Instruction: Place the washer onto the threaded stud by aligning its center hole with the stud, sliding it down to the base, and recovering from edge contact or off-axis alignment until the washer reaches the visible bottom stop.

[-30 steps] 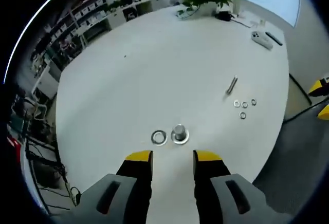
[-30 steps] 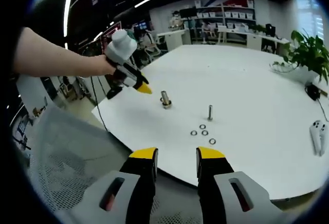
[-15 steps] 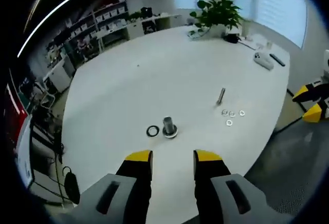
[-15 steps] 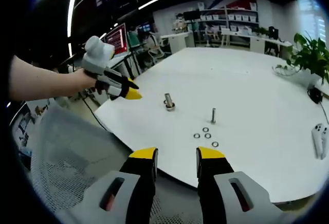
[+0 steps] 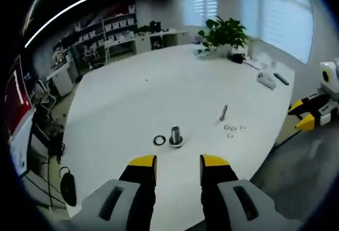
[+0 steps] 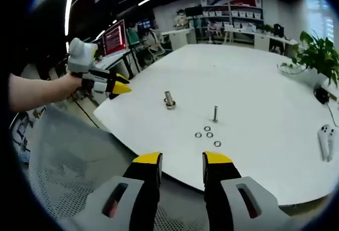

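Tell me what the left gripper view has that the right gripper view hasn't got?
Left gripper view: a dark washer lying on the table beside the stud, bright windows, and the right gripper off the table's edge. Right gripper view: a person's arm holding the left gripper. Shared: the white table, the stud, the bolt, the small washers and the plant.
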Demonstrator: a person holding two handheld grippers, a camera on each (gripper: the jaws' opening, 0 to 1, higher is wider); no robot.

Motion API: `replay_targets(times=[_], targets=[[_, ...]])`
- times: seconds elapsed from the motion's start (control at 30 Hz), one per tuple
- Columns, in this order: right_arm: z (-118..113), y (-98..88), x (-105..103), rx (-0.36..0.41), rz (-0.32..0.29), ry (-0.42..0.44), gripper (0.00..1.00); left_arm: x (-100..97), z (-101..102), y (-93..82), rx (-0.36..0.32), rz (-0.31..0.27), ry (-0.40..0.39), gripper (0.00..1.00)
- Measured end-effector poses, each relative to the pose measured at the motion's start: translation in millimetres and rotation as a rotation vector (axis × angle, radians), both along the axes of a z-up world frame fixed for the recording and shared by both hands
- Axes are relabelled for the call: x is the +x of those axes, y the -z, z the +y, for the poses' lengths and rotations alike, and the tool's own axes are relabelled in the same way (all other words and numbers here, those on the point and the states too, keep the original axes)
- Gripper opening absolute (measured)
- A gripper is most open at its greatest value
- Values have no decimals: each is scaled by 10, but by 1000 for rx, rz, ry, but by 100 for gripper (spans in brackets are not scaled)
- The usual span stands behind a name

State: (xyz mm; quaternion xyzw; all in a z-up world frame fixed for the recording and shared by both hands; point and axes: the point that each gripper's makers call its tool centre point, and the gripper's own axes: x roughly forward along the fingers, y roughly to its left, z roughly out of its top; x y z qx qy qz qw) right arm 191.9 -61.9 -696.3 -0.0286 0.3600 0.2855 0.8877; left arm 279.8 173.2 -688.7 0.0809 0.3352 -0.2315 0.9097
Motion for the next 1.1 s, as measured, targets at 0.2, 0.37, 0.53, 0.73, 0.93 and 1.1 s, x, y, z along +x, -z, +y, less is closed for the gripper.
replay_targets(times=[0.2, 0.37, 0.53, 0.73, 0.93, 1.1], targets=[[-7, -21, 10, 4, -9, 1, 33, -162, 62, -126, -25, -37, 24, 32], [-30, 10, 12, -11, 2, 11, 33, -239, 215, -154, -81, -25, -13, 32], [-56, 10, 24, -13, -2, 25, 33, -348, 228, -361, -144, -56, -10, 33], [-77, 39, 13, -29, 12, 31, 33, -468, 289, -450, -181, -57, -7, 34], [-95, 20, 24, -24, 3, 44, 33, -567, 362, -415, -174, -65, -2, 34], [-94, 36, 14, -33, 9, 34, 33, -573, 386, -378, -188, -65, -15, 34]])
